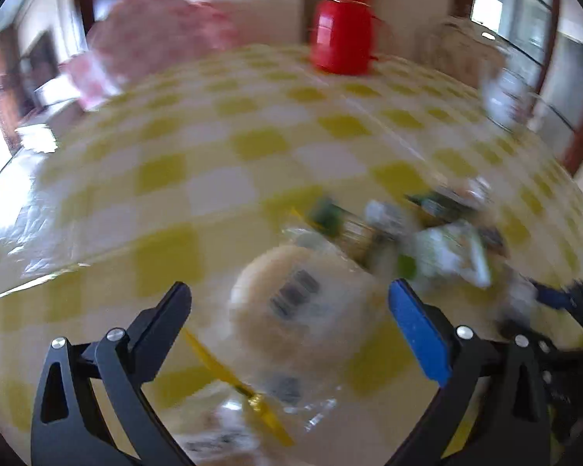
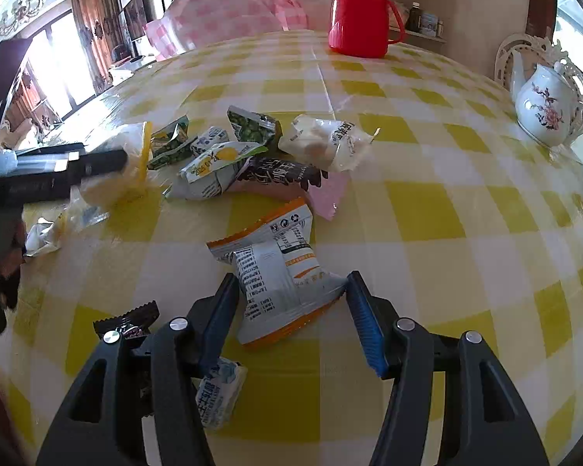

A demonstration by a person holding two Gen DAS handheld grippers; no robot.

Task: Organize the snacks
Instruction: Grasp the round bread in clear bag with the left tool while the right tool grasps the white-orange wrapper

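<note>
My left gripper [image 1: 289, 291] is open, its fingers on either side of a round pale bun in a clear wrapper [image 1: 299, 303] on the yellow checked tablecloth; this view is blurred. My right gripper [image 2: 291, 287] is open around an orange-and-white snack packet [image 2: 276, 268], both pads beside or touching it. A pile of snack packets [image 2: 229, 151] lies beyond it, with a wrapped pastry [image 2: 326, 141] on its right. The left gripper [image 2: 101, 161] shows at the left of the right wrist view, over the bun [image 2: 109, 186].
A red thermos jug [image 2: 359, 11] stands at the far side of the table, and a white floral teapot [image 2: 544, 105] at the right. A pink checked bag [image 2: 221, 11] sits at the back left. Small candies [image 2: 217, 396] and a dark wrapper [image 2: 130, 316] lie under my right gripper.
</note>
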